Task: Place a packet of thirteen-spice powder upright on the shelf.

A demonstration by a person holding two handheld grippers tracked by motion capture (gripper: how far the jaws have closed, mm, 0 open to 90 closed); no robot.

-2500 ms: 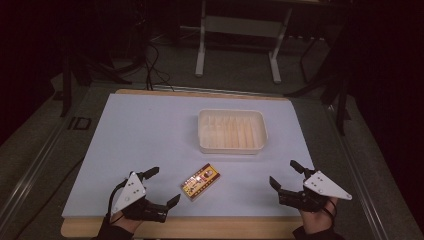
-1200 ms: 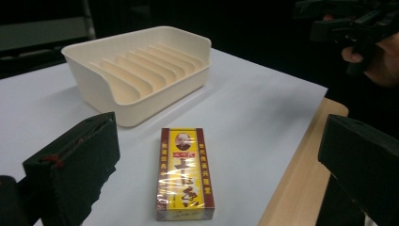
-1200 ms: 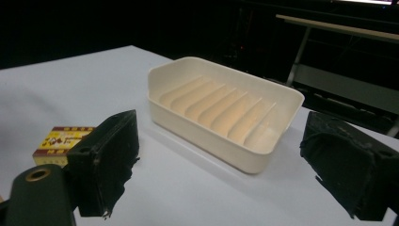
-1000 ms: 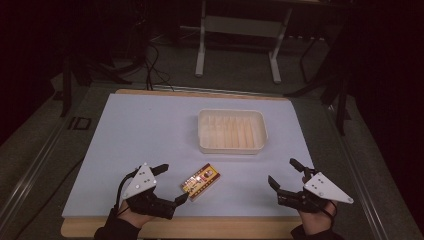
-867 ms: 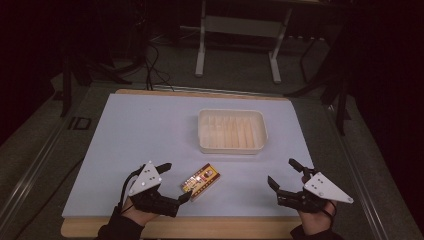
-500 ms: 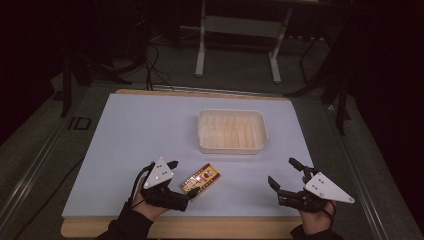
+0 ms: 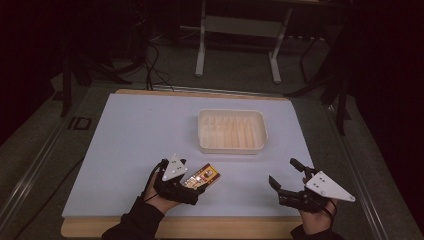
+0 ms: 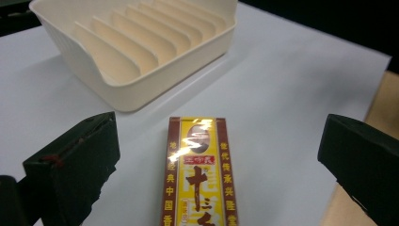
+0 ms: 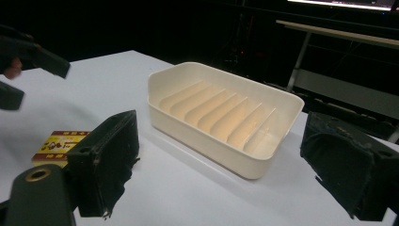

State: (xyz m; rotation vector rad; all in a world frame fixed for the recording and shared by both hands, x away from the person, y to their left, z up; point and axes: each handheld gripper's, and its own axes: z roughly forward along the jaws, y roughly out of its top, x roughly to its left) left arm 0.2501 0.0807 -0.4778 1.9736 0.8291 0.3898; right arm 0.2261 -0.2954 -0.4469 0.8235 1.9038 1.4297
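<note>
Left gripper has its fingers wide open around the box, nothing grabbed yet, right gripper idle, open too.

The small yellow box with brown borders carries the printing. In the left gripper view, columns of yellow Chinese characters run down both brown side strips; "中国香" can be made out low on the left strip. Large brown characters fill the yellow middle panel below an oval emblem, the top one resembling "十". The rest is too small or glare-washed to read.
</note>
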